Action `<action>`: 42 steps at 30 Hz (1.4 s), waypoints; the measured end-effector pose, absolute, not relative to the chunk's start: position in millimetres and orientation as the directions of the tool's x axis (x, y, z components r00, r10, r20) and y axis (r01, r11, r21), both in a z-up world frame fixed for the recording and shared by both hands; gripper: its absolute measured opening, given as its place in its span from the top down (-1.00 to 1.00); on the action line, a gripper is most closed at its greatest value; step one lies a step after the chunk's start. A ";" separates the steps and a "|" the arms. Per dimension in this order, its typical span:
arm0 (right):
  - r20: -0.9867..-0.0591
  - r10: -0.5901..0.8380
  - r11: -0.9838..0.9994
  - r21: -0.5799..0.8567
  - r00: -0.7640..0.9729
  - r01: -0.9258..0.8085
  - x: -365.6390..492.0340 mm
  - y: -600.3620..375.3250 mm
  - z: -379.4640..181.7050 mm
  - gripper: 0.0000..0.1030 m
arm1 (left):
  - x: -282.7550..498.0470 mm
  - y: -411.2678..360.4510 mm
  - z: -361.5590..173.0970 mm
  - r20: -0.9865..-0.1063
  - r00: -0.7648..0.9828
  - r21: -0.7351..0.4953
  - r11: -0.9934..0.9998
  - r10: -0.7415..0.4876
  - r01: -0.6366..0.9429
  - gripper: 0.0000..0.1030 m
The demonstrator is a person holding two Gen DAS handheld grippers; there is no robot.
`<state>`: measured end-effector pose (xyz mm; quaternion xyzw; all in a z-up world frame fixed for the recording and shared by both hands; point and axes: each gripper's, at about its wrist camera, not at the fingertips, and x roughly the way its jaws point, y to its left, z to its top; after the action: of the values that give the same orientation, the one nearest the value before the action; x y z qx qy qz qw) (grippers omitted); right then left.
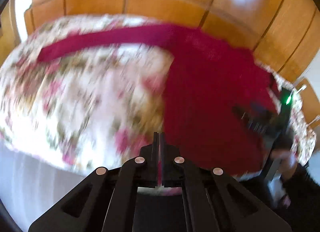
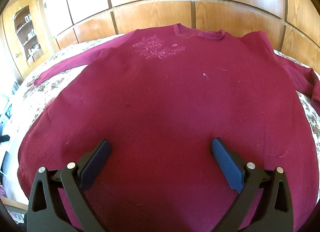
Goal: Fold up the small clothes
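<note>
Wooden wardrobe doors (image 2: pixel 152 16) fill the background of both views, their panels glossy with reflected light, and an open shelf unit (image 2: pixel 27 32) with small items stands at the far left of the right wrist view. Below them a bed with a floral bedspread (image 2: pixel 34 100) carries a dark red long-sleeved top (image 2: pixel 170 96), laid flat with its front up. Its neckline (image 2: pixel 199 33) lies at the far edge toward the wardrobe, with a pale flower pattern (image 2: pixel 158 49) stitched just below and to the left of it. One sleeve (image 2: pixel 66 66) stretches out straight to the left across the bedspread; the other sleeve (image 2: pixel 300 76) bends back on itself at the right edge of the bed.

The right gripper (image 2: pixel 160 162) hangs over the lower middle of the top with its jaws spread wide and nothing between them; its blue pads (image 2: pixel 226 164) sit apart from each other above the cloth (whether they touch the fabric cannot be told).

The left wrist view is heavily blurred. There the left gripper (image 1: pixel 159 152) has its jaws pressed together, and a thin strip of red shows in the slit between them, so it seems to pinch the edge of the top near the lower left corner. At the right of that view the other gripper and a hand (image 1: pixel 284 154) holding it show dimly.
</note>
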<state>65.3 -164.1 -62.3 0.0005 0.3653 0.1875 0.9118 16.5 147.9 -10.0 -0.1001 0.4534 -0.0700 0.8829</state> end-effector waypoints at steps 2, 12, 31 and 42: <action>-0.671 0.345 0.928 0.137 0.656 -0.348 65.1 -165.3 -61.2 -0.97 | 41.4 127.8 -1.7 -0.755 0.606 -0.259 0.963 -0.249 0.073 0.82; -0.604 0.078 0.991 0.130 0.793 0.002 46.7 -308.1 -8.2 -0.26 | 127.6 7.6 -30.3 -0.763 0.572 -0.173 0.948 -0.301 0.269 0.17; -0.662 -0.264 0.946 -0.036 0.701 0.322 127.8 -470.6 -8.3 0.84 | 137.1 -18.1 -69.8 -0.802 0.519 -0.163 0.945 -0.295 0.285 -0.09; -0.515 -0.299 0.811 0.306 0.803 0.498 56.7 -597.1 100.3 0.85 | 142.6 -17.7 -67.0 -0.809 0.494 -0.206 0.941 -0.317 0.267 -0.20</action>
<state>56.7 -597.1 100.3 0.2185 0.2278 -0.2158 0.9240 142.6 -17.7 -67.0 -0.0263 0.4735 -0.1692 0.8640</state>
